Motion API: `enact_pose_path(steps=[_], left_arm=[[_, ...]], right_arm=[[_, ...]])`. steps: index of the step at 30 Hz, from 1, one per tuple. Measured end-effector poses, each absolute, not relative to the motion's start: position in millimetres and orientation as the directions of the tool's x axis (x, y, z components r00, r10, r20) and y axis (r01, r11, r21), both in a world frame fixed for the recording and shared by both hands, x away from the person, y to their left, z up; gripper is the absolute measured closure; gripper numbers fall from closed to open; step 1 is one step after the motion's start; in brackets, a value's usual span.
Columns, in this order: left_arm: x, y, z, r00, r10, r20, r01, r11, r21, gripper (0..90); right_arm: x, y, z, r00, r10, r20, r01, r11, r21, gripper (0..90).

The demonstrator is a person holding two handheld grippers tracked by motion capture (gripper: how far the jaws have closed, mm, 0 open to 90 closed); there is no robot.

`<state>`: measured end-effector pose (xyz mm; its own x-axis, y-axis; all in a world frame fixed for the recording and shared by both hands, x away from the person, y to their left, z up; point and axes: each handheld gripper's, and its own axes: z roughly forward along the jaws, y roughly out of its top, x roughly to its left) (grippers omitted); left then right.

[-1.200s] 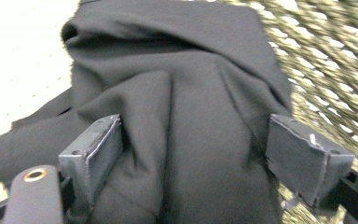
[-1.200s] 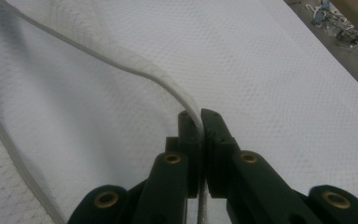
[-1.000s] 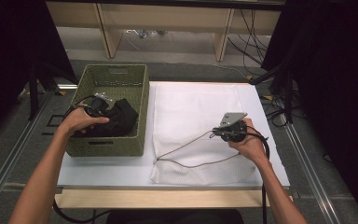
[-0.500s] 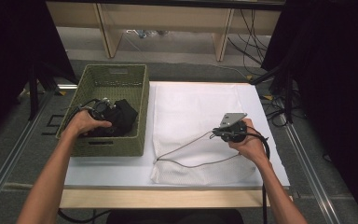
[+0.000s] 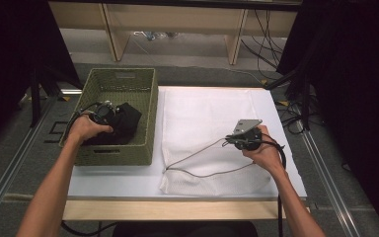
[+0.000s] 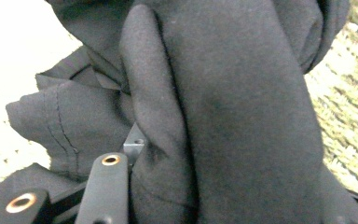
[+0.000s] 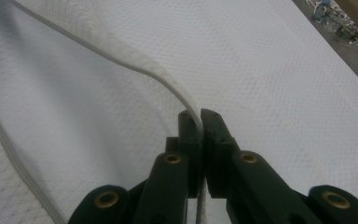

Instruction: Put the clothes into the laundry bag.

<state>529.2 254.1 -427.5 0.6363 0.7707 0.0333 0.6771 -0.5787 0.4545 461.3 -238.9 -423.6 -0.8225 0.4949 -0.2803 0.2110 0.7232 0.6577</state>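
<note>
Since the earlier frame the left hand has drawn back a little toward the near-left part of the basket (image 5: 148, 106), and the left gripper (image 5: 103, 112) has come with it, keeping its bite on the black garment (image 5: 123, 123); the right side has hardly shifted.

As I judge it, the job is bagging that garment, and it's only begun. The white mesh bag (image 5: 205, 118) lies flat over the middle and right of the table (image 5: 113, 180), its mouth edge raised. The garment sits bunched inside the basket, which stands at the table's left edge, so the lift across and the stuffing are still to come.

In the left gripper view dark cloth (image 6: 223, 107) is folded over the jaws; one black jaw shows pressed into the fabric, the other is hidden beneath it, so it looks clamped on the cloth. In the right gripper view the right gripper (image 7: 200, 122) has its jaws almost touching, pinching the bag's corded edge (image 7: 135, 65), which loops off toward the bag's near-left corner.
</note>
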Motion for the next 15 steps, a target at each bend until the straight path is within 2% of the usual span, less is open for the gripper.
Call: enact_pose_path(steps=[8, 15], left_arm=[[523, 267, -401, 0.576, 0.817, -0.038, 0.661, -0.437, 0.610, 53.1], [518, 261, -376, 0.589, 0.807, -0.044, 0.635, -0.428, 0.643, 53.9]], right_arm=[[461, -239, -422, -0.831, 0.483, -0.278, 0.205, 0.729, 0.653, 87.7], [462, -236, -420, -0.837, 0.466, -0.286, 0.186, 0.735, 0.652, 87.6]])
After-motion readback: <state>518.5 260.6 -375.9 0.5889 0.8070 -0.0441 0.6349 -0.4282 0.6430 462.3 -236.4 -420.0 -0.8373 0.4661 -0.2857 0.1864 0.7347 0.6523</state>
